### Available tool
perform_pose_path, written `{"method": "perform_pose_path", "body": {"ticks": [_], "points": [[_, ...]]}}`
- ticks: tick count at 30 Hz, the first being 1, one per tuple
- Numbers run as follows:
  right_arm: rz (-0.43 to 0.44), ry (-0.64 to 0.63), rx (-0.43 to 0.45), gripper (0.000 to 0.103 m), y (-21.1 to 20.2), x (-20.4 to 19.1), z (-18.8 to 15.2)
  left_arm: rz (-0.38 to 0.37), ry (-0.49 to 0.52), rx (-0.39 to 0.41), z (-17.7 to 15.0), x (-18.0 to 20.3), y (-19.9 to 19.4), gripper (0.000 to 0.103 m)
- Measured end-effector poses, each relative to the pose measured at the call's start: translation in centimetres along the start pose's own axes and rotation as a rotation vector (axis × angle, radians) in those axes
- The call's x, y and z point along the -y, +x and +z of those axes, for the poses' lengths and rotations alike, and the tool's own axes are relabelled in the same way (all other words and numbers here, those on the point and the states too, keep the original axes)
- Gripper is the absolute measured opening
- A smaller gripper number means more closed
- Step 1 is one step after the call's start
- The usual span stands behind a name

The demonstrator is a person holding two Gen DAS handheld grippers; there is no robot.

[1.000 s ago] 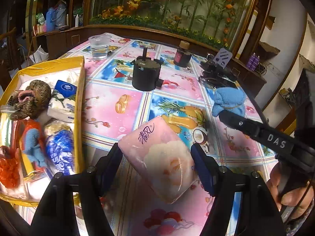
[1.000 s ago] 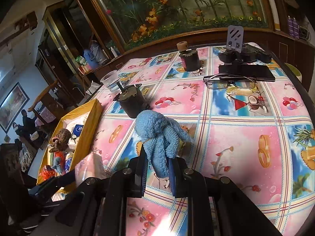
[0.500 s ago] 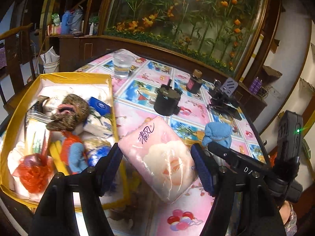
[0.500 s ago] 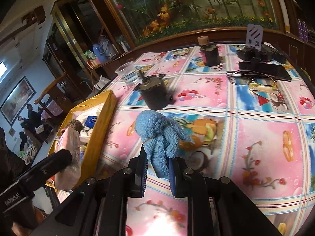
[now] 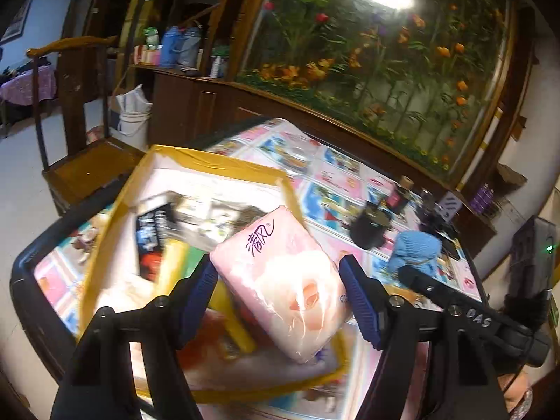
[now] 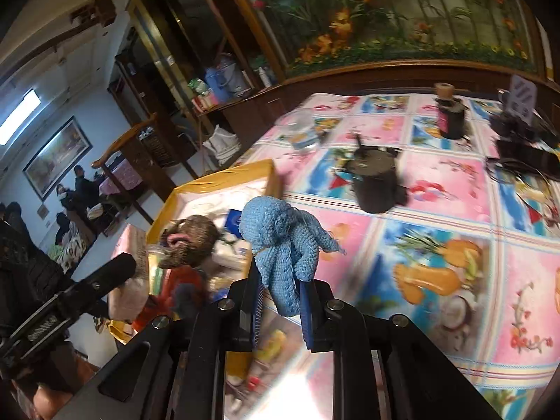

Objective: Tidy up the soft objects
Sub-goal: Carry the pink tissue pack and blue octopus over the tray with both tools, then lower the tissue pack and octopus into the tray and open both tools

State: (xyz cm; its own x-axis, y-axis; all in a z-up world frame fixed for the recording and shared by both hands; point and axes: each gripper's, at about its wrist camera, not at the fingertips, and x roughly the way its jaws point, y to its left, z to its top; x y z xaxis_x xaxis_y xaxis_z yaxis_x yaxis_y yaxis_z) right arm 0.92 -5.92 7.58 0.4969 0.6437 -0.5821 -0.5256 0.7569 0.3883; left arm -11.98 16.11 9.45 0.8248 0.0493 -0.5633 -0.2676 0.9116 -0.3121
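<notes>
Left wrist view: my left gripper (image 5: 278, 292) is clamping the pink tissue pack (image 5: 281, 288), glossy and tilted, above the near right part of the yellow box (image 5: 224, 164). Judged step: carrying to deposit; next, lowering into a free spot, then opening.

Right wrist view: my right gripper (image 6: 280, 301) is pinching the blue knitted octopus (image 6: 283, 241), legs dangling, beside the box's right wall.

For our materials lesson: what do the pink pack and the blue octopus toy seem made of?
Pink pack: glossy plastic film, judging by its shine and wrinkles, probably over soft tissues. Blue octopus toy: matte crocheted yarn, with visible stitch loops and stray fibres.
</notes>
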Motion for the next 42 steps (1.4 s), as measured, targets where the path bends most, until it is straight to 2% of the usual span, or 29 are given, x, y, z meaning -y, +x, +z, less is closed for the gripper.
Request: {"method": "perform_pose_path", "body": {"ticks": [3,8,12,18,27,30,33,42], "points": [[0.037,-0.038,-0.025,0.020,1.8,-2.6,1.1,0.051,-0.036,0.003,0.1,-3.0,0.4,0.071],[0.077,-0.092,-0.086,0.020,6.2,-6.9,2.8,0.070,-0.075,-0.028,-0.2,-6.2,1.9,0.071],[0.073,-0.131,-0.125,0.020,10.2,-9.6,4.3,0.061,-0.057,-0.037,-0.4,-6.7,3.0,0.071],[0.010,-0.180,-0.178,0.019,15.8,-11.8,6.8,0.074,0.013,-0.006,-0.3,-5.8,3.9,0.072],[-0.064,-0.206,-0.252,0.019,21.1,-11.3,7.1,0.026,0.001,-0.006,-0.7,-5.9,4.9,0.072],[-0.063,-0.189,-0.286,0.020,22.7,-10.7,6.9,0.000,-0.036,-0.052,-0.8,-6.6,5.6,0.072],[-0.080,-0.212,-0.291,0.020,23.3,-11.3,6.9,-0.042,-0.074,-0.081,-0.8,-7.3,6.0,0.072],[-0.093,-0.212,-0.306,0.022,23.7,-11.5,6.1,-0.056,-0.060,-0.097,-0.9,-6.9,6.2,0.072]]}}
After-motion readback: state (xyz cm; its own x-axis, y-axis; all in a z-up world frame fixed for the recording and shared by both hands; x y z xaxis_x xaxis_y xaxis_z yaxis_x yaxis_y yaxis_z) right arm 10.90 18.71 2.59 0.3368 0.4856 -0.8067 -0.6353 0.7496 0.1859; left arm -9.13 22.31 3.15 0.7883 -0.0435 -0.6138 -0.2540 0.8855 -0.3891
